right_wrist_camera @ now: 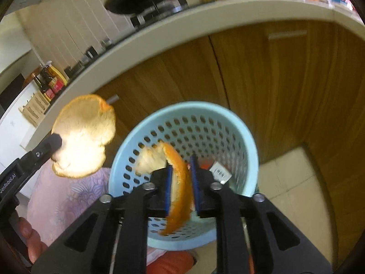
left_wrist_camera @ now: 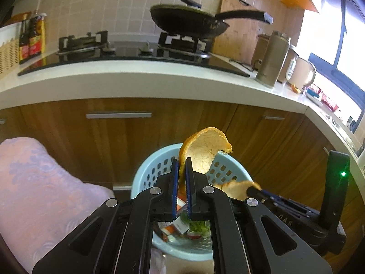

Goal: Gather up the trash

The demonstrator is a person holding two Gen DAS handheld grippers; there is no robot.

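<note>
Both tongs hang over the blue perforated basket, each with its blue pads closed on a piece of orange peel. What lies at the basket's bottom is mostly hidden behind the tong bodies; only scraps of wrapper and something green show, and the right view is motion-blurred. Over the basket's left rim, the left gripper pinches the large peel, which stands up above its tips, pale side showing. Above the basket's mouth, the right gripper clamps the curved strip of peel, whose ends stick out past both sides of the pads. Behind the basket stand wooden cabinets under a pale counter carrying a hob and a black pan
</note>
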